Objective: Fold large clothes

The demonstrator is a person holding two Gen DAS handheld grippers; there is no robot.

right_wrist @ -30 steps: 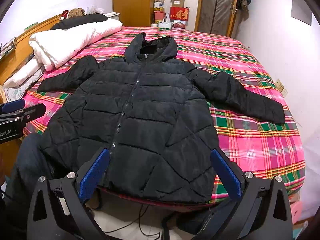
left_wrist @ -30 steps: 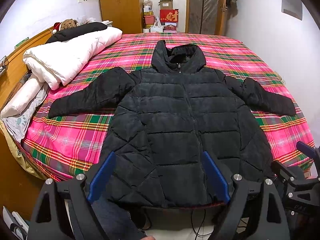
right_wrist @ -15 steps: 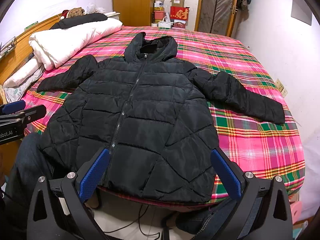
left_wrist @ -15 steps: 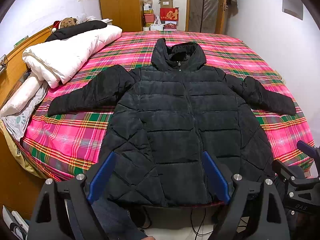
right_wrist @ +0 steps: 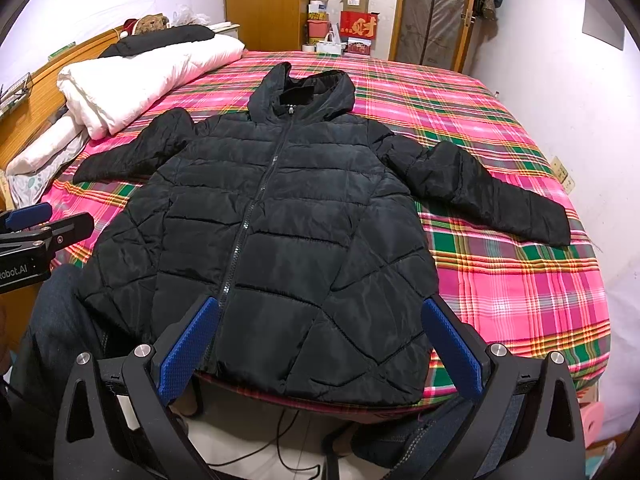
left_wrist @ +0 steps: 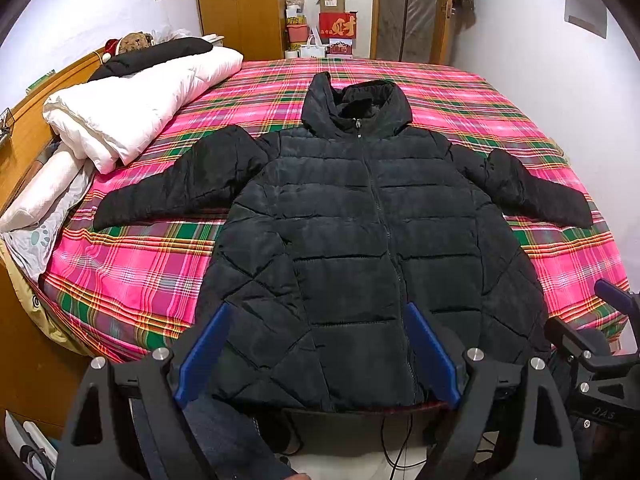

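A: While the black jacket [left_wrist: 360,248] is lying face up on the bed [left_wrist: 132,280], zipped shut, where are its parts sitting?

B: Its hood [left_wrist: 356,108] is pointing toward the far wall, and both sleeves are spreading out to the sides on the pink plaid sheet. The hem is hanging right at the near edge of the bed, just past the tips of both tools.

A: What is the left gripper [left_wrist: 316,354] doing?

B: It is hovering at the near edge, over the hem on the jacket's left half. Its jaws are standing wide apart and are gripping nothing; the blue pads [left_wrist: 204,354] are showing bare on both sides.

A: And the right gripper [right_wrist: 320,352]?

B: It is hovering the same way over the hem, more toward the other half, with the zipper [right_wrist: 256,208] running up just inside its left pad. Its jaws are also spread wide, with nothing between them.

A: Are the two tools touching?

B: No, they are sitting side by side but apart; each one is peeking into the edge of the other's view.

A: Anything else lying on the bed?

B: A folded white quilt [left_wrist: 132,96] is resting along the headboard side, well apart from the jacket's body, near one sleeve. A dark pillow [right_wrist: 160,38] is lying on top of it.
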